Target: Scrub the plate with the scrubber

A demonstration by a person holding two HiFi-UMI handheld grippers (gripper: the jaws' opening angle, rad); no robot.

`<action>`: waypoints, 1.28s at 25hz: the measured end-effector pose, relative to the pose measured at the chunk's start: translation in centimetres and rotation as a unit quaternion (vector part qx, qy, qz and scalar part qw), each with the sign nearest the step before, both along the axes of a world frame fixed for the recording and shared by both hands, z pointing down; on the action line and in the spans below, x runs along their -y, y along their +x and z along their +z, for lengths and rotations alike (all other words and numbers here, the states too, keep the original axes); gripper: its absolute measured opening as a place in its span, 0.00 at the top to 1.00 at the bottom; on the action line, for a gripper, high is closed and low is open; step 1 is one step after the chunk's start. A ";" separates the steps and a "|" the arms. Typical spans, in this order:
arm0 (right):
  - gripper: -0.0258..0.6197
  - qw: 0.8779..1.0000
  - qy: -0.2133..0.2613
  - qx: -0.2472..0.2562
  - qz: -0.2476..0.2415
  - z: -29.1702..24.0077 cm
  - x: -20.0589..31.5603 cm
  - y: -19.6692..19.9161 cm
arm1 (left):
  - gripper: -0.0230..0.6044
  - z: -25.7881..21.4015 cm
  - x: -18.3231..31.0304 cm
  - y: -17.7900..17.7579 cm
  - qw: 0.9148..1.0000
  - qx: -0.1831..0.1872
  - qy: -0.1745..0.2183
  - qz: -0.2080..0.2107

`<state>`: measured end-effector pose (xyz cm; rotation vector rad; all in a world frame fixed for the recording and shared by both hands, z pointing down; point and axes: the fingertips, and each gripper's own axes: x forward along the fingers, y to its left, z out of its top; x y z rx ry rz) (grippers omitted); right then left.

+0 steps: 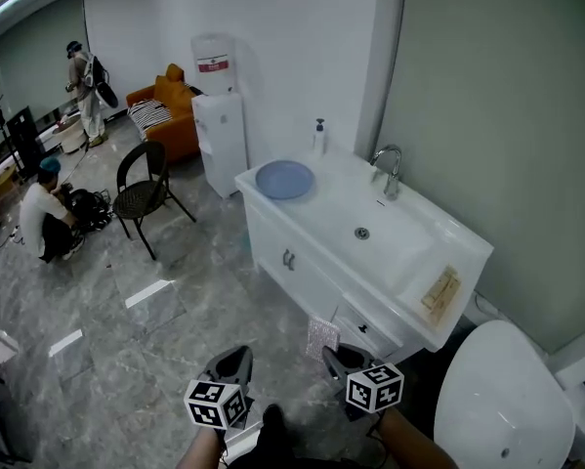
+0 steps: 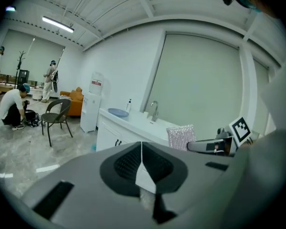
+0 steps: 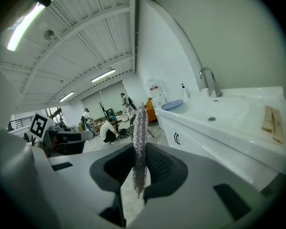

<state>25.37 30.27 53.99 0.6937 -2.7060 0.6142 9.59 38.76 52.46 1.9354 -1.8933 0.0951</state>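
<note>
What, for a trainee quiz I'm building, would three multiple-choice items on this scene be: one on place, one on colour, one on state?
1. Where is the plate?
A on the counter, beside the basin
B inside the basin
C on the floor

2. What colour is the plate?
A white
B blue
C orange

3. What state is the right claw in?
A open and empty
B shut and empty
C shut on the scrubber

Key: 1 A, the head view shows it flat on the counter, left of the basin. 2 B, it is pale blue against the white counter. 3 C, its jaws pinch the silvery scrubber between them.
</note>
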 end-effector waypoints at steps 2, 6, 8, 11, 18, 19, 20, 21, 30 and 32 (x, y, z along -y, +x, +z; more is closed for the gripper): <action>0.84 1.000 0.006 -0.004 0.006 -0.4 1.4 -1.8 | 0.94 -0.3 1.4 -1.7 1.000 -0.001 0.002 0.004; 0.85 1.000 0.004 -0.011 0.014 -0.4 3.3 -4.7 | 0.94 0.2 3.7 -4.6 1.000 -0.013 -0.003 0.010; 0.84 1.000 0.002 -0.018 0.013 -0.2 4.1 -5.9 | 0.94 0.6 4.7 -5.8 1.000 -0.020 -0.005 0.011; 0.84 0.999 0.000 -0.024 0.023 0.1 5.5 -7.5 | 0.94 0.9 6.1 -7.5 0.999 -0.027 -0.007 0.017; 0.85 0.999 0.001 -0.017 0.052 -0.3 9.0 -10.5 | 0.94 0.8 9.3 -10.5 0.999 -0.028 -0.004 0.044; 0.84 0.998 0.002 -0.015 0.054 -0.5 9.3 -11.0 | 0.94 0.8 9.7 -10.8 0.998 -0.027 -0.004 0.048; 0.84 0.998 0.003 -0.013 0.055 -0.7 9.5 -11.4 | 0.94 0.8 10.0 -11.2 0.998 -0.027 -0.004 0.050; 0.84 0.998 0.004 -0.011 0.055 -0.9 9.7 -11.8 | 0.94 0.8 10.4 -11.4 0.998 -0.028 -0.005 0.051; 0.84 0.999 -0.006 -0.007 0.054 -0.5 13.4 -13.7 | 0.94 1.0 13.0 -13.1 0.998 -0.033 -0.011 0.052; 0.84 0.999 -0.008 -0.007 0.049 -0.5 14.7 -14.4 | 0.94 1.0 13.8 -13.6 0.998 -0.035 -0.013 0.046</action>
